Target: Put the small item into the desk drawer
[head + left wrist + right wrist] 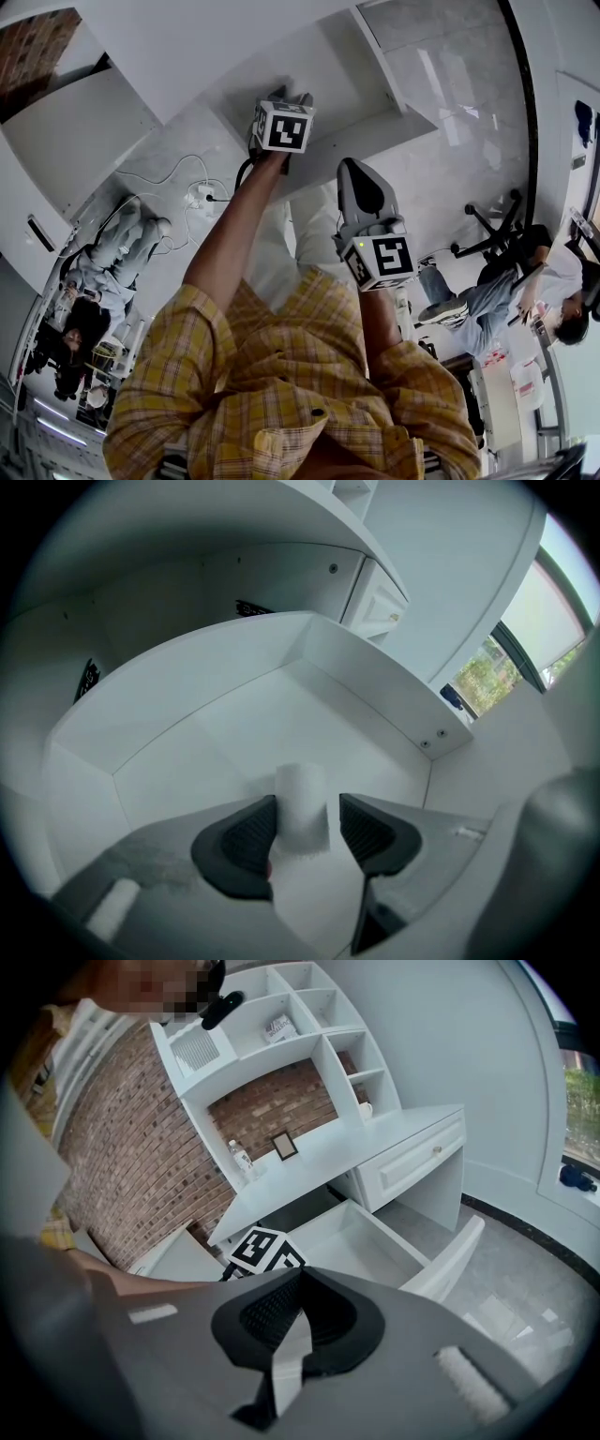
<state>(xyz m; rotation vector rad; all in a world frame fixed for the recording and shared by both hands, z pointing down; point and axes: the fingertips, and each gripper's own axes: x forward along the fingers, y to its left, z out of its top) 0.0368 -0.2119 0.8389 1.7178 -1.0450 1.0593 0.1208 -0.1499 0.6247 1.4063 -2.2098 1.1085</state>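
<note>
A small white cylinder (302,794) stands on the floor of the open white drawer (187,733). My left gripper (306,806) points down into the drawer with its jaws on either side of the cylinder; a gap shows at the right pad (366,832), so it is open. In the head view the left gripper (289,96) reaches over the drawer under its marker cube (283,129). My right gripper (300,1279) hangs back above the drawer (356,1246), shut with nothing in it; in the head view the right gripper (361,178) is nearer the body.
The white desk (375,1133) has a closed drawer (412,1162), shelves (309,1026), a bottle (242,1159) and a small frame (284,1146) before a brick wall. A power strip with cables (200,197) lies on the floor. An office chair (497,230) and seated people (534,281) are nearby.
</note>
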